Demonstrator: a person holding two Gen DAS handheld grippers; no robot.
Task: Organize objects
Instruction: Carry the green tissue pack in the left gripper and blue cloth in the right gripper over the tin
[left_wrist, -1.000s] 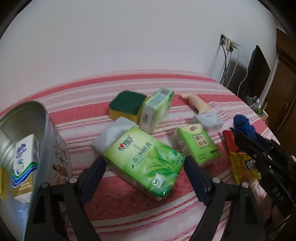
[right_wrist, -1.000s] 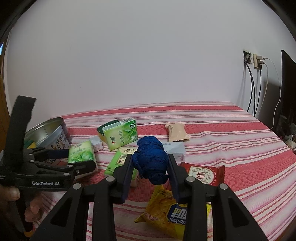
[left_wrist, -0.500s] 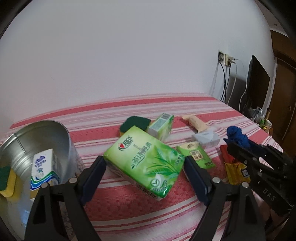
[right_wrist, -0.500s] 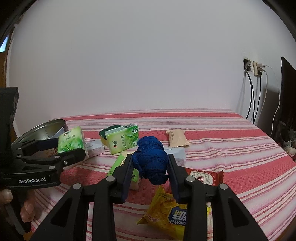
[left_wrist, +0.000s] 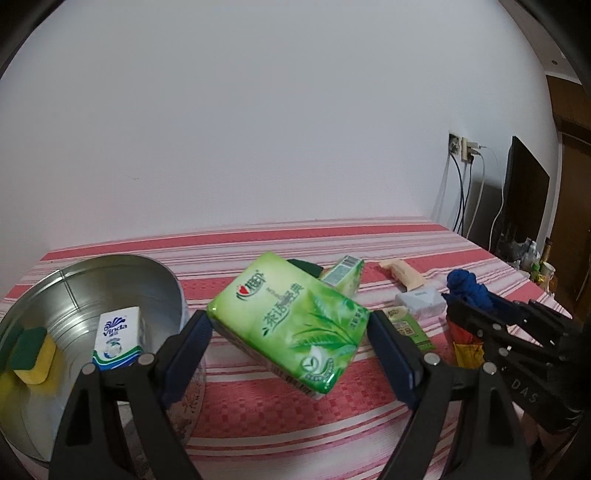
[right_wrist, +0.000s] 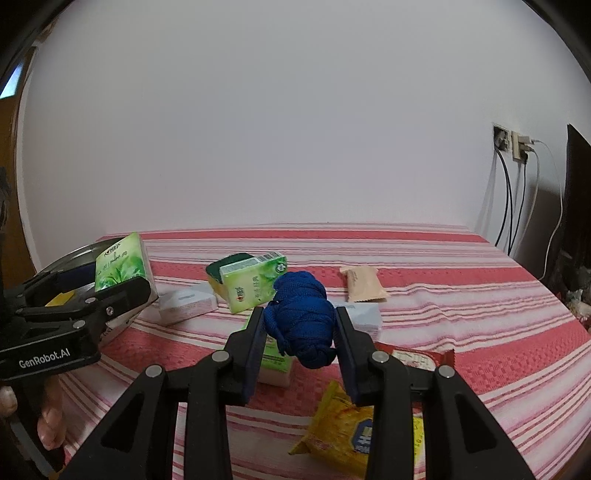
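My left gripper (left_wrist: 290, 328) is shut on a green tissue pack (left_wrist: 291, 325), which hangs tilted above the striped bed, just right of a round metal tin (left_wrist: 110, 266). The tin holds a white Vinda tissue pack (left_wrist: 120, 339) and a yellow-green sponge (left_wrist: 31, 350). In the right wrist view the left gripper (right_wrist: 110, 291) and its green tissue pack (right_wrist: 120, 266) sit by the tin's rim (right_wrist: 85, 251), a hand below them. My right gripper (right_wrist: 299, 321) is shut on a bundle of blue rope (right_wrist: 301, 317), held above the bed.
On the bed lie a green carton (right_wrist: 255, 286) leaning on a sponge (right_wrist: 221, 264), a white pack (right_wrist: 186, 304), a beige sachet (right_wrist: 364, 288), a small green pack (right_wrist: 275, 360), a red packet (right_wrist: 417, 360) and a yellow snack bag (right_wrist: 347, 424). Cables hang from a wall socket (right_wrist: 517, 147) at the right.
The left gripper has lifted the green tissue pack off the bed and carried it left toward the tin. The right gripper has stayed put with the blue rope.
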